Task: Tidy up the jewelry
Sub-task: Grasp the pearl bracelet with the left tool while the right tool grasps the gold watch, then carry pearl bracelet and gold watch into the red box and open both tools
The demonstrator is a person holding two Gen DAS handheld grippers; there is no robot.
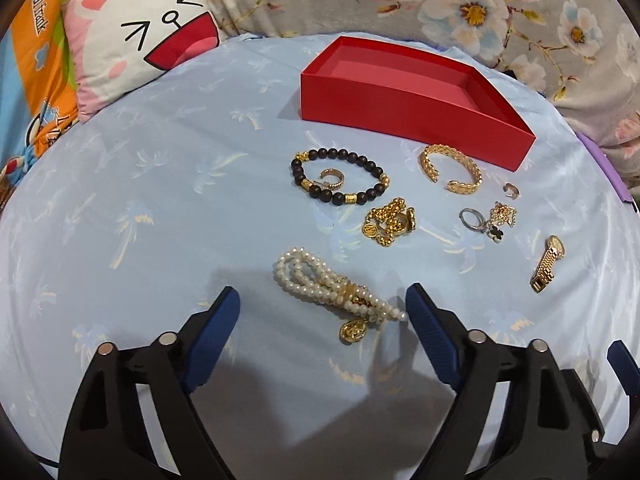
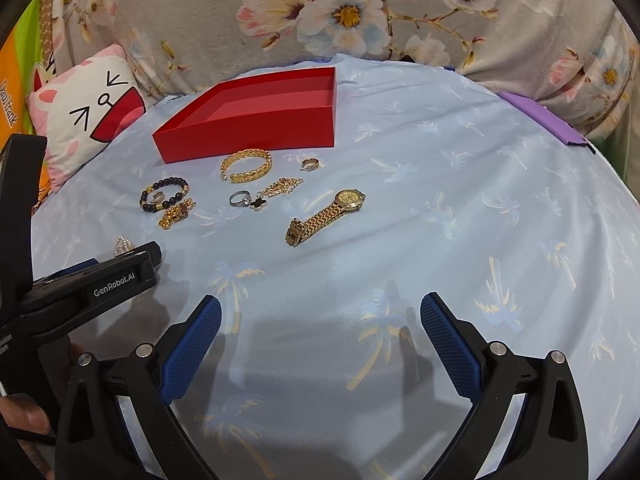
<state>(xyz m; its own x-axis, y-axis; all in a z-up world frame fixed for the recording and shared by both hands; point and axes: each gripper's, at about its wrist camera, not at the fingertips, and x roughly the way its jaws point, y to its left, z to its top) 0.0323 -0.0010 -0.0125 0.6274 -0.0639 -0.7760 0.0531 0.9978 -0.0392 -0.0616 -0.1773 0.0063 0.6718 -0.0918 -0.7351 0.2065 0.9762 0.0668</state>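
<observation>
On the light blue palm-print sheet lies a pearl bracelet (image 1: 320,284) with a gold pendant. My left gripper (image 1: 322,291) stands open around it, the right pad close to the pearl end, neither pad pressing. Further off lie a black bead bracelet (image 1: 298,168), a gold cuff (image 1: 476,184), a bunched gold chain (image 1: 390,222), a silver ring (image 1: 468,218) and a gold watch (image 2: 324,216). The empty red box (image 2: 248,136) sits behind them. My right gripper (image 2: 321,300) is open over bare sheet, nearer than the watch, with nothing between its fingers.
A cat-face pillow (image 2: 88,116) leans at the far left, and a grey floral blanket (image 2: 360,12) rises behind the box. A purple object (image 2: 540,120) lies at the far right edge. The left gripper's body (image 2: 112,276) and a hand (image 2: 24,420) fill the lower left of the right wrist view.
</observation>
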